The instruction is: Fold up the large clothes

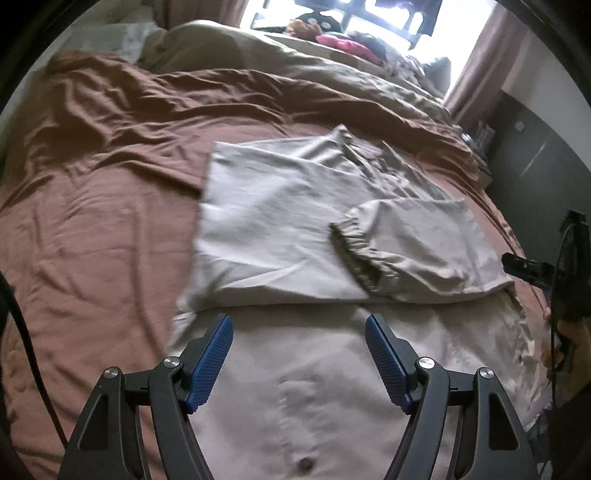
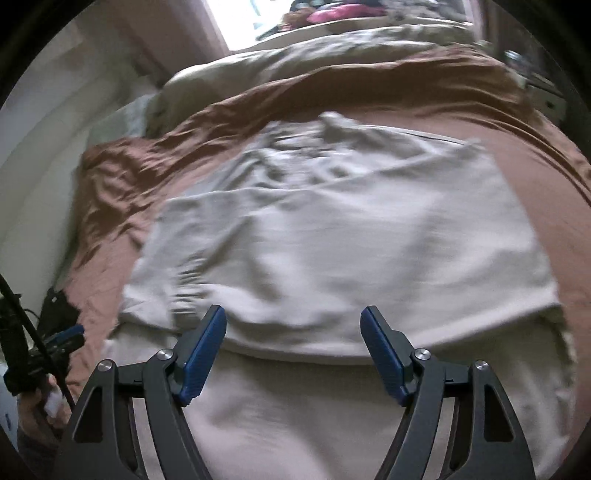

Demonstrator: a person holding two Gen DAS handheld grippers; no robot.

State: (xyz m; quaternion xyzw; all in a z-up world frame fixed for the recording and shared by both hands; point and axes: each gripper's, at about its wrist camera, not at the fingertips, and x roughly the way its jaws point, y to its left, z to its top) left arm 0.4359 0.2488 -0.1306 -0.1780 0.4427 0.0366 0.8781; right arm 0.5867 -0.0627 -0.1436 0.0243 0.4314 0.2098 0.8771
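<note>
Light grey garment (image 1: 295,229), partly folded, spread flat on a bed covered by a rumpled brown sheet (image 1: 96,206). Upper part of the garment doubled over the lower part, its folded edge running across just ahead of both tools. One sleeve with a gathered elastic cuff (image 1: 356,254) lying on top of the folded layer, toward the right side. Below the fold, a row of small buttons (image 1: 304,463) down the middle of the single layer. Left gripper (image 1: 299,332) poised just above that lower layer, blue pads (image 1: 210,363) spread wide, nothing between them. Right gripper (image 2: 293,325) likewise spread wide and empty, near the folded edge; right wrist view blurred. Beige duvet (image 1: 288,62) bunched at the far end of the bed, bright window (image 1: 332,14) behind it, pink curtain (image 1: 476,70) at its right.
</note>
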